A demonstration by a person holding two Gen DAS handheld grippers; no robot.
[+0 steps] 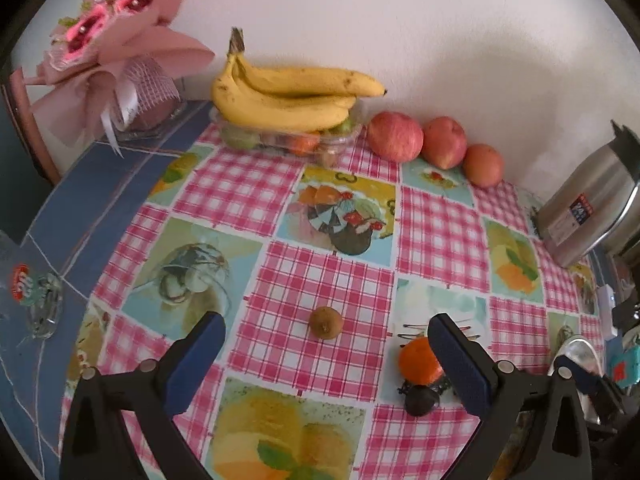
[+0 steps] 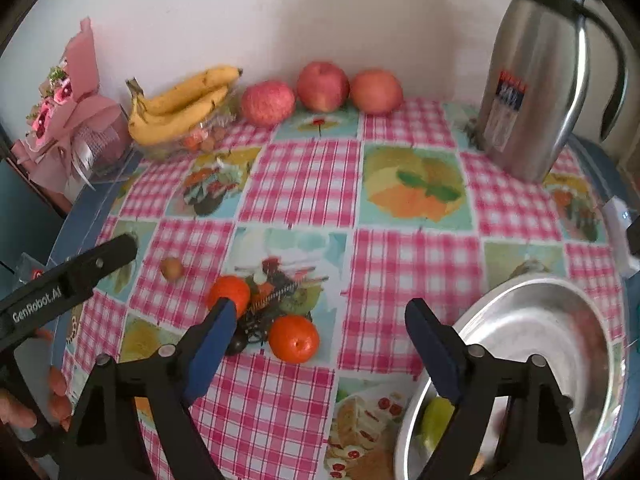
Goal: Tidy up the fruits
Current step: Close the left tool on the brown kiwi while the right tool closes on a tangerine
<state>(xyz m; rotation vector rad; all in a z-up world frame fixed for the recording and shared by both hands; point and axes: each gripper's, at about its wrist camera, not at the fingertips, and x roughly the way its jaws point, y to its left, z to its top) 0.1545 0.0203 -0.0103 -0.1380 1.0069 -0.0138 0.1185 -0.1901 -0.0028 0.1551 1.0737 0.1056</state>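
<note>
My left gripper [image 1: 326,330] is open and empty, low over the table, with a small brown fruit [image 1: 325,322] between its fingertips. An orange [image 1: 418,362] and a dark fruit [image 1: 420,400] lie just inside its right finger. My right gripper [image 2: 320,312] is open and empty above a second orange [image 2: 294,339]; the first orange [image 2: 228,292] is by its left finger. A metal bowl [image 2: 560,320] at the right holds a green fruit [image 2: 438,420]. Bananas [image 1: 288,100] lie on a clear box of fruit, and three apples [image 1: 434,142] line the wall.
A steel jug [image 2: 532,76] stands at the back right. A pink bouquet [image 1: 108,52] stands at the back left. A glass ashtray [image 1: 36,300] sits on the blue table edge at the left. The left gripper's body [image 2: 60,288] reaches in from the left.
</note>
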